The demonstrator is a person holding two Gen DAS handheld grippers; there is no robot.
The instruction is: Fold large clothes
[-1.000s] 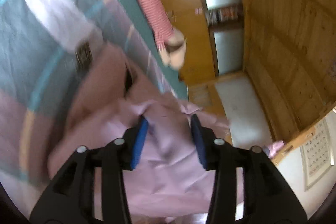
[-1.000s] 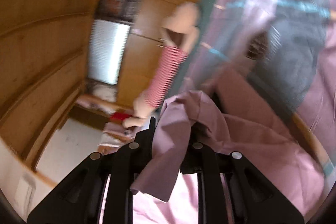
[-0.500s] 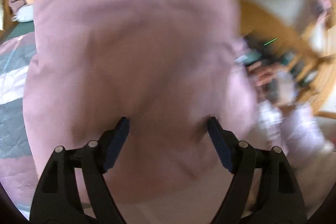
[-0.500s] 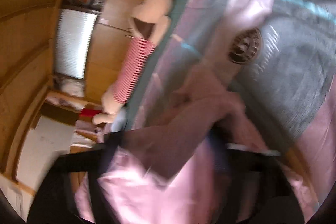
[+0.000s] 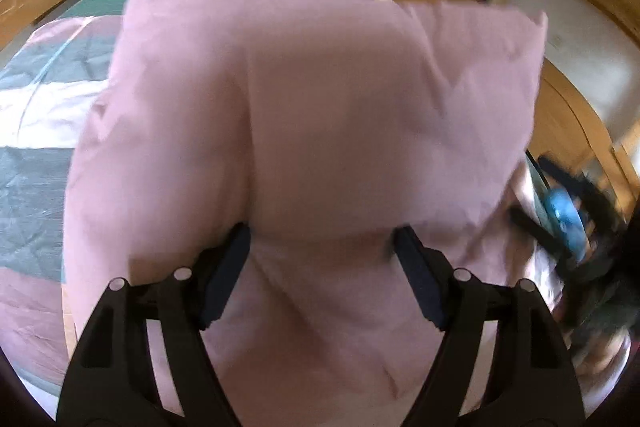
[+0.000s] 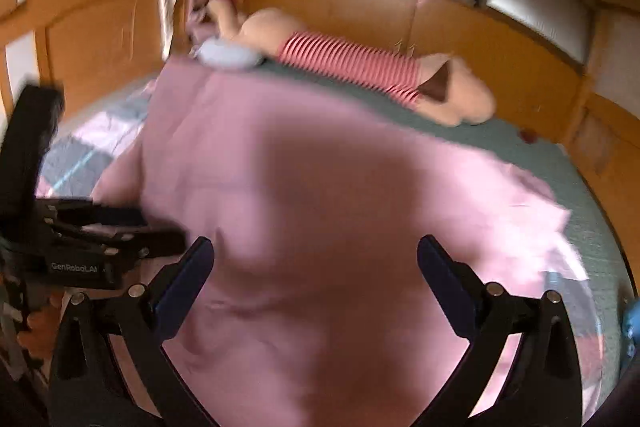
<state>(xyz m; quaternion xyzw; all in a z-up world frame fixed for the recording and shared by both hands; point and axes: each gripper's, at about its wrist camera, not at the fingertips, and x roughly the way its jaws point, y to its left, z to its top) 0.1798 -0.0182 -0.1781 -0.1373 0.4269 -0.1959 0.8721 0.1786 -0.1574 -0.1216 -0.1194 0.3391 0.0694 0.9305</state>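
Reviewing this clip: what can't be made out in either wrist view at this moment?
- Left wrist view: the pink garment hides most of the bed; which garment it is can't be told.
- Left wrist view: clutter at the right edge is blurred.
- Right wrist view: the garment's near part is motion-blurred, its folds unreadable.

A large mauve-pink cloth garment (image 5: pixel 320 131) is spread in broad, lightly creased layers over the quilted bed (image 6: pixel 592 195).
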